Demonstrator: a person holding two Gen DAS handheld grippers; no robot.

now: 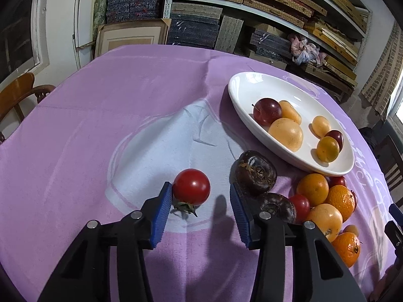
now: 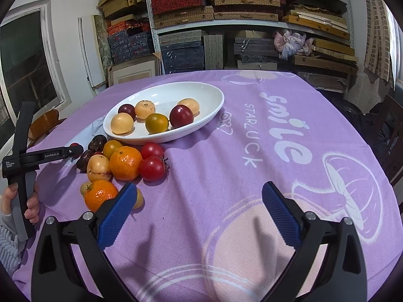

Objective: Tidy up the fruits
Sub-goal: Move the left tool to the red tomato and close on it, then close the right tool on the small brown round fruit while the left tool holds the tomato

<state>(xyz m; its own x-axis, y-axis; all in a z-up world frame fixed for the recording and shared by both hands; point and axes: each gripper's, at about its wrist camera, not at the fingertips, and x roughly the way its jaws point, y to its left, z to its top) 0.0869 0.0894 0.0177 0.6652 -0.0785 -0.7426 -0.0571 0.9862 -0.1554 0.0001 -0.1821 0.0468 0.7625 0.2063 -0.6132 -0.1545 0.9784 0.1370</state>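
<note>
A red tomato (image 1: 191, 187) lies on the purple cloth with its stem calyx beside it. My left gripper (image 1: 200, 186) straddles it: the left blue pad (image 1: 161, 211) touches the tomato, the right pad stands apart from it, so the gripper is open. Right of it sits a loose pile of fruit: two dark brown fruits (image 1: 255, 172), oranges (image 1: 313, 188) and small tomatoes. A white oval plate (image 1: 234, 88) holds plums and yellow-orange fruits. My right gripper (image 2: 199, 186) hovers open over bare cloth, right of an orange (image 2: 99, 195). The plate (image 2: 216, 105) and pile lie ahead to its left.
The round table (image 2: 277, 130) wears a purple cloth printed "smile". A hand (image 2: 30, 203) holds the left gripper's handle at the table's left edge. Wooden chairs (image 1: 17, 90) stand around. Shelves (image 2: 226, 12) stacked with boxes fill the wall behind.
</note>
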